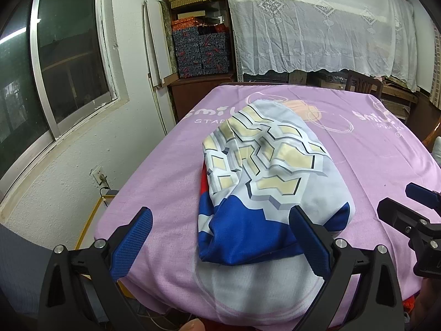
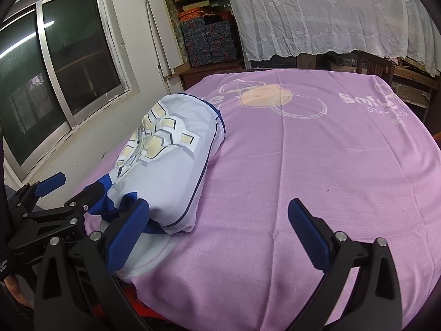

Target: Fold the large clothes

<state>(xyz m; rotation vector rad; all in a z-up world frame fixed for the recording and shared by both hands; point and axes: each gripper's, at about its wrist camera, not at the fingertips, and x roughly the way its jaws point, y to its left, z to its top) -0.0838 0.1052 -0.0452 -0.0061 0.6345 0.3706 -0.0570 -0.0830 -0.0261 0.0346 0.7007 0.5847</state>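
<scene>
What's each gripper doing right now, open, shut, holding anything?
Left gripper: open, holding nothing; the folded garment lies between and beyond its fingers.
Right gripper: open, holding nothing, over the pink sheet.

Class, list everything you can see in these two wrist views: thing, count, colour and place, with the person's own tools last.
Garment: one, white and blue with cream geometric print, bundled on the near left part of the table.
Purple cloth: one, with pale printed lettering, covering the table.
Window: one, dark glass with a metal frame, left wall.
Patterned boxes: a stack, dark blue and red, back shelf.
Lace curtain: one, white, hanging at the back.
Left gripper: one, black with blue pads, open.
Right gripper: one, black with blue pads, open.
</scene>
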